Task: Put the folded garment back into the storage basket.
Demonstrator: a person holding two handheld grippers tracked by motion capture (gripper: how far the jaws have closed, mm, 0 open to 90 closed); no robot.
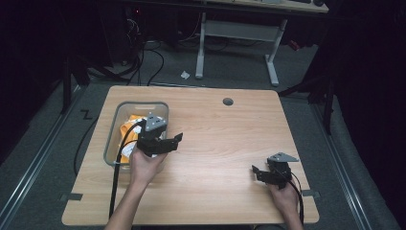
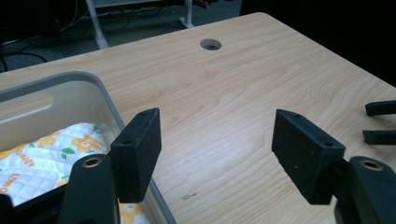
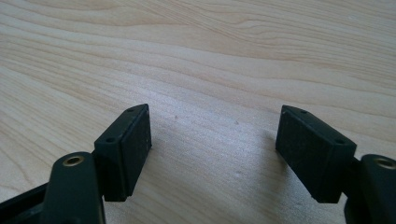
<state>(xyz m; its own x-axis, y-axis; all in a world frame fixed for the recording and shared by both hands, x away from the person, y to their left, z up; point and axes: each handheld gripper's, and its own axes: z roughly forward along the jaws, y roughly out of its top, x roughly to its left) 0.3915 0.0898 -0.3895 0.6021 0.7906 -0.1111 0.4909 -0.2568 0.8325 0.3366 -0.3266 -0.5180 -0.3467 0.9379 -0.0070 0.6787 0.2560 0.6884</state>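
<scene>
Two grippers, fingers open, empty: left gripper (image 1: 173, 141) beside grey bin (image 1: 115, 125) holding patterned cloth (image 2: 42, 154); right gripper (image 1: 256, 171) low over bare worktop (image 1: 225, 139), well apart

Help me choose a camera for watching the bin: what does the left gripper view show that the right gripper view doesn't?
Left gripper view: the grey bin with a yellow flower-print cloth inside it, the round hole in the tabletop, and the jaw tips of the right tool at the picture's edge. Right gripper view: that tool's own two pads standing apart, close above bare wood. Both share the wooden table and open jaws with nothing between them, as on the left tool.
</scene>
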